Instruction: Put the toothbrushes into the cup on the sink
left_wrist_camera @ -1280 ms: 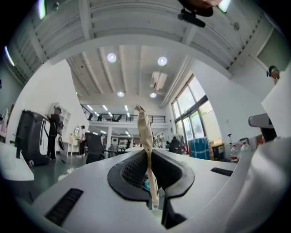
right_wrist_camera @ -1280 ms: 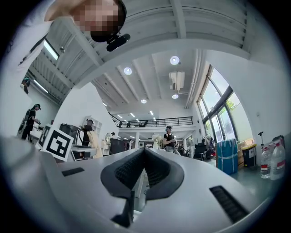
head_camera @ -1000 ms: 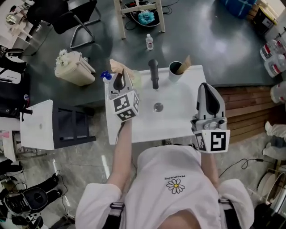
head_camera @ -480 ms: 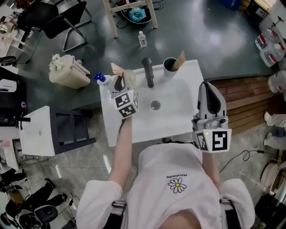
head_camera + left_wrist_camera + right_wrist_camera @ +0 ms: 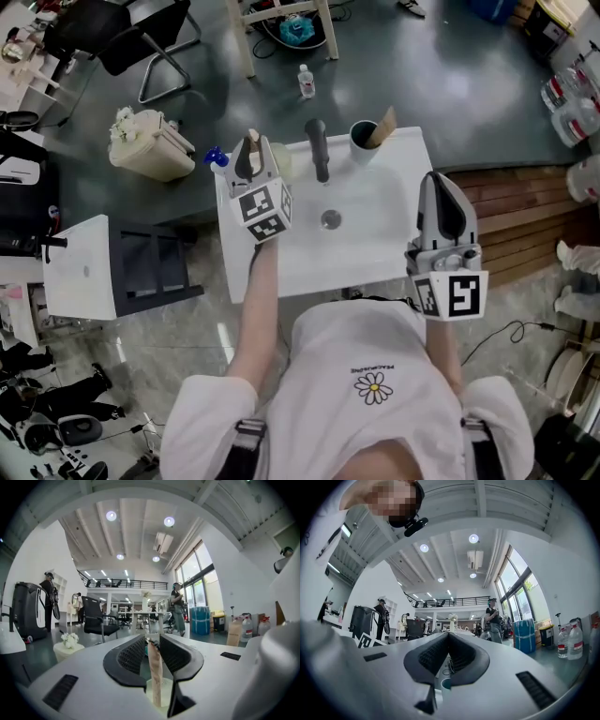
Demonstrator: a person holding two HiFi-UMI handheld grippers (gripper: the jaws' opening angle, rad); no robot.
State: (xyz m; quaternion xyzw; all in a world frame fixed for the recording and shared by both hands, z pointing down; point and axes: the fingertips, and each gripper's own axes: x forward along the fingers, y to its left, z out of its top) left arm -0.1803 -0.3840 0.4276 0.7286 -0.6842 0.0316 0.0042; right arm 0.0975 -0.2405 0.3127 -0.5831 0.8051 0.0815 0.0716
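My left gripper (image 5: 250,155) hovers over the left back part of the white sink (image 5: 375,244), shut on a tan bamboo toothbrush (image 5: 155,677) that stands upright between the jaws. Its tip shows past the jaws in the head view too, toothbrush (image 5: 250,138). The dark cup (image 5: 363,142) stands at the sink's back right, beside the black faucet (image 5: 319,150), with a tan toothbrush (image 5: 383,126) leaning in it. My right gripper (image 5: 440,187) hangs over the sink's right edge, jaws shut with nothing between them (image 5: 449,639).
A drain (image 5: 330,220) lies mid-basin. A pale round dish (image 5: 283,164) and a blue-capped bottle (image 5: 217,158) are at the sink's back left. On the floor are a beige bin (image 5: 150,145), a white cabinet (image 5: 80,267), a chair (image 5: 141,37) and a water bottle (image 5: 307,82).
My left gripper has drifted slightly toward the back of the sink with the toothbrush still in it. The right gripper has hardly moved.
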